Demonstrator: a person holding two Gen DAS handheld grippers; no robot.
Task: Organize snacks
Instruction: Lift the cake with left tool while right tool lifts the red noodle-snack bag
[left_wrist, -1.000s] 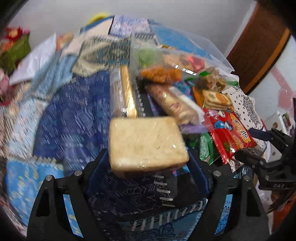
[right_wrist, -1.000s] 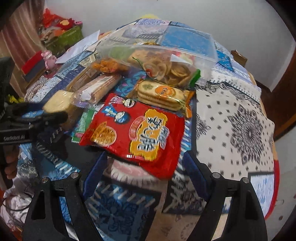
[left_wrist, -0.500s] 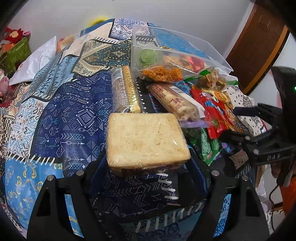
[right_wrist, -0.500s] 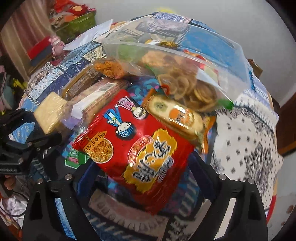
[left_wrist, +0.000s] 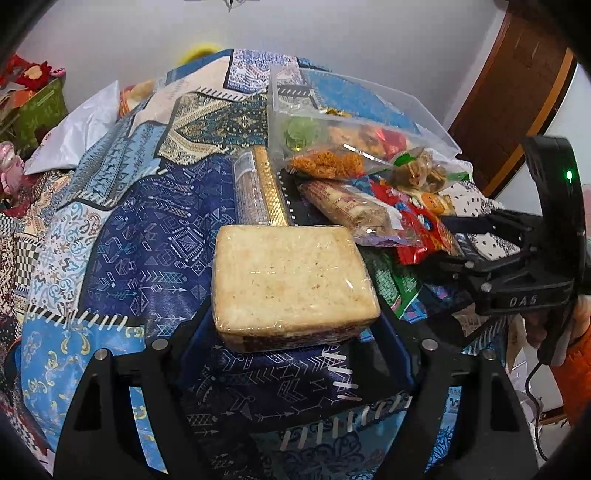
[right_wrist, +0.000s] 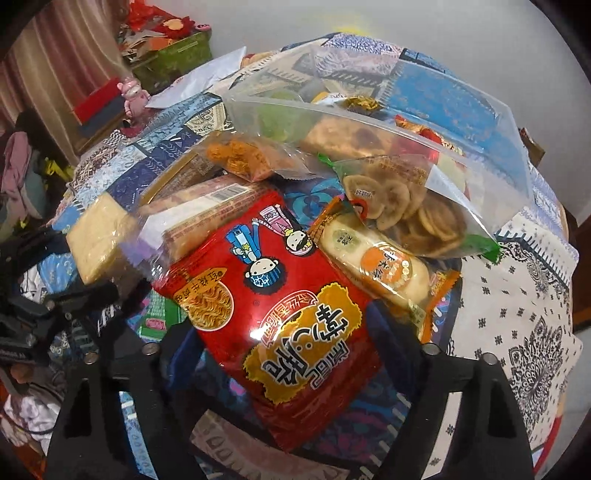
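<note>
A square pale cake in clear wrap (left_wrist: 291, 277) hangs just above the cloth, and my left gripper (left_wrist: 295, 314) is shut on its two sides. In the right wrist view that cake (right_wrist: 96, 236) and the left gripper (right_wrist: 70, 266) sit at the far left. A puffy red snack bag with cartoon figures (right_wrist: 280, 295) lies between the jaws of my right gripper (right_wrist: 288, 332). Those jaws are closing, and their pads touch the bag's edges. The left wrist view shows the right gripper (left_wrist: 443, 240) at the right, on the red bag (left_wrist: 413, 225).
A clear plastic bin (right_wrist: 443, 122) holding several snacks stands behind the pile. Banana chips (right_wrist: 406, 210), a rice cracker pack (right_wrist: 373, 258), a long biscuit pack (right_wrist: 207, 210) and a gold-edged pack (left_wrist: 258, 188) lie on the patchwork cloth (left_wrist: 147, 240). A green box (right_wrist: 170, 62) stands far left.
My right gripper slid forward over the red bag, its jaws spread wider, then drew in around it. The left gripper kept its hold on the cake and barely moved.
</note>
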